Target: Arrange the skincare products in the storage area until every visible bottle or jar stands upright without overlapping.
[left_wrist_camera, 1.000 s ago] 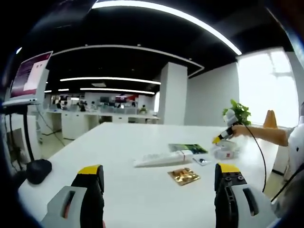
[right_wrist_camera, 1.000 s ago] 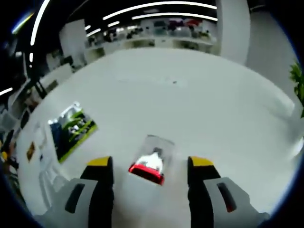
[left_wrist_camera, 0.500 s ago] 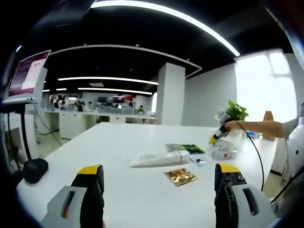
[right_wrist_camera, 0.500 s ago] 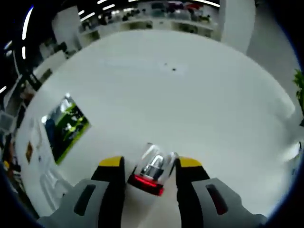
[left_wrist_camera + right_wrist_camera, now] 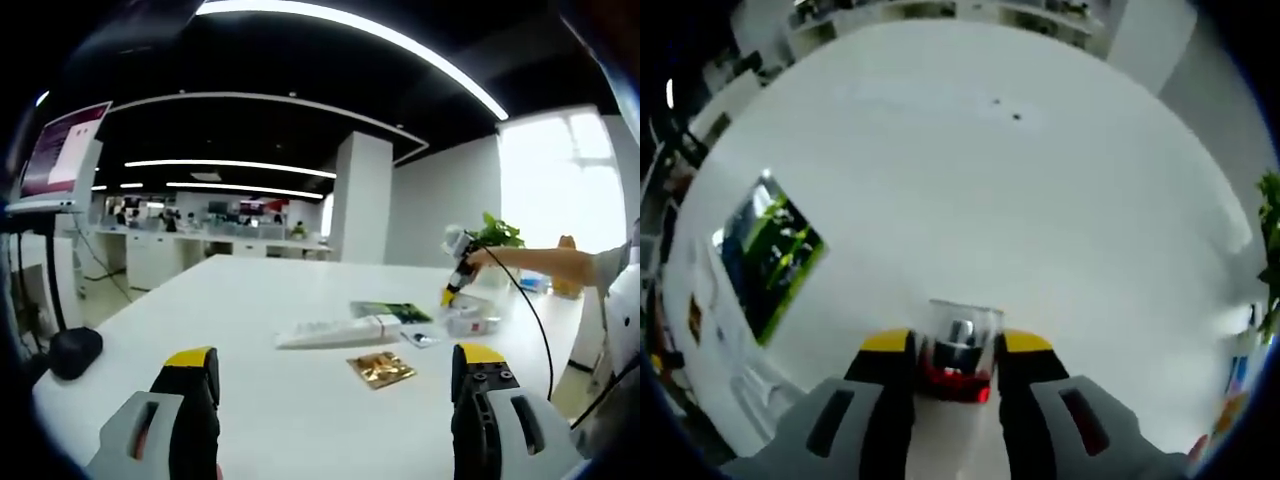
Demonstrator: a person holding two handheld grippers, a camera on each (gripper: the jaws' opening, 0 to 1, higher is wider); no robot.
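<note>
Bench (image 5: 1060,200): smooth white top, matt with a soft sheen. Small bottle (image 5: 958,350) between the right tongs (image 5: 955,345): clear plastic or glass, can't tell which, shiny silver part inside, glossy red band. Tongs bodies look like grey matt plastic with yellow tips; same on the left tongs (image 5: 335,375). Green leaflet (image 5: 770,260): glossy printed paper. Gold sachet (image 5: 380,368): crinkled reflective foil. White tube (image 5: 335,333): smooth plastic, slight gloss.

Over the white table (image 5: 260,340) the left gripper (image 5: 335,385) hangs wide open; beyond lie a white tube (image 5: 330,331) and, seemingly, a gold sachet (image 5: 380,368).
</note>
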